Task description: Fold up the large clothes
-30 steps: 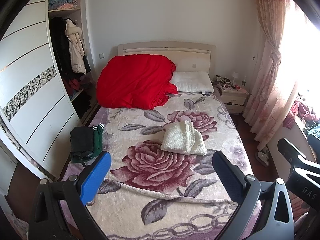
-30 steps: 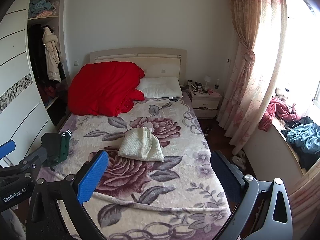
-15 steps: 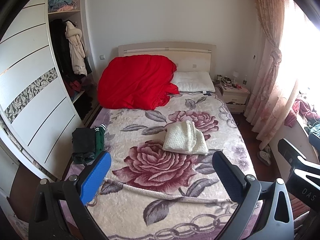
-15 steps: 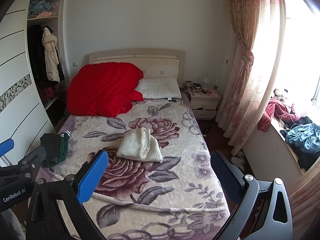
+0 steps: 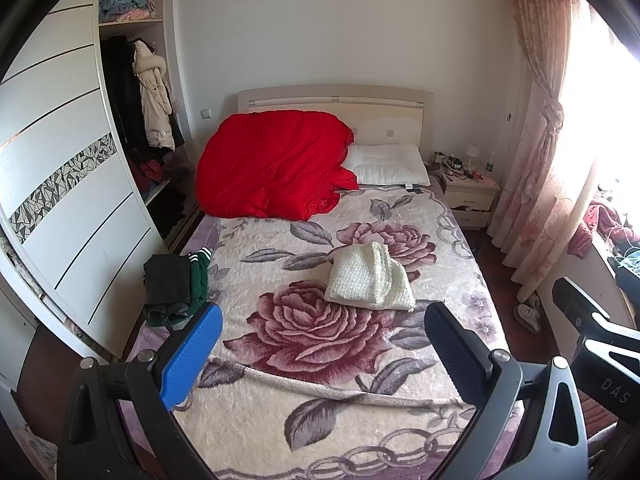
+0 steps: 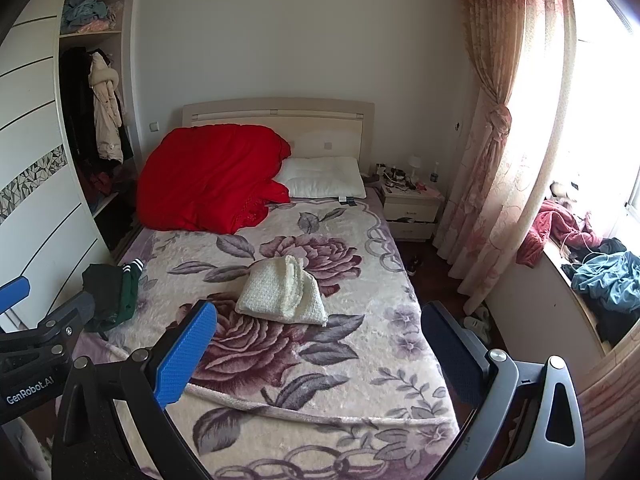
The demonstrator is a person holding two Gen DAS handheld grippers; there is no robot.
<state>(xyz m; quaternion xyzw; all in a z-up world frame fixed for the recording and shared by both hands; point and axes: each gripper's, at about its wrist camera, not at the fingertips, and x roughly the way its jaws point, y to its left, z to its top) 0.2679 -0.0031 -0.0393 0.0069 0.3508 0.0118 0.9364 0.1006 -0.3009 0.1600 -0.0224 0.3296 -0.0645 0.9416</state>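
The folded cream knit (image 5: 370,276) lies mid-bed on the floral blanket (image 5: 320,360), its long axis slanting from the headboard down toward the window-side foot. It's ahead of both tongs, well apart. My left gripper (image 5: 322,354) and right gripper (image 6: 318,350) are spread wide, holding nothing.

**Bedroom in daylight**

A bed (image 5: 400,432) with a pale headboard (image 5: 336,100) stands against a plain white wall (image 5: 340,28). A white sliding-door wardrobe (image 5: 68,184) runs along the left, one section open. A nightstand (image 6: 412,208) sits right of the bed. Tied-back pink curtains (image 6: 492,152) frame a bright window (image 6: 600,60). The floor (image 6: 432,256) is dark wood.
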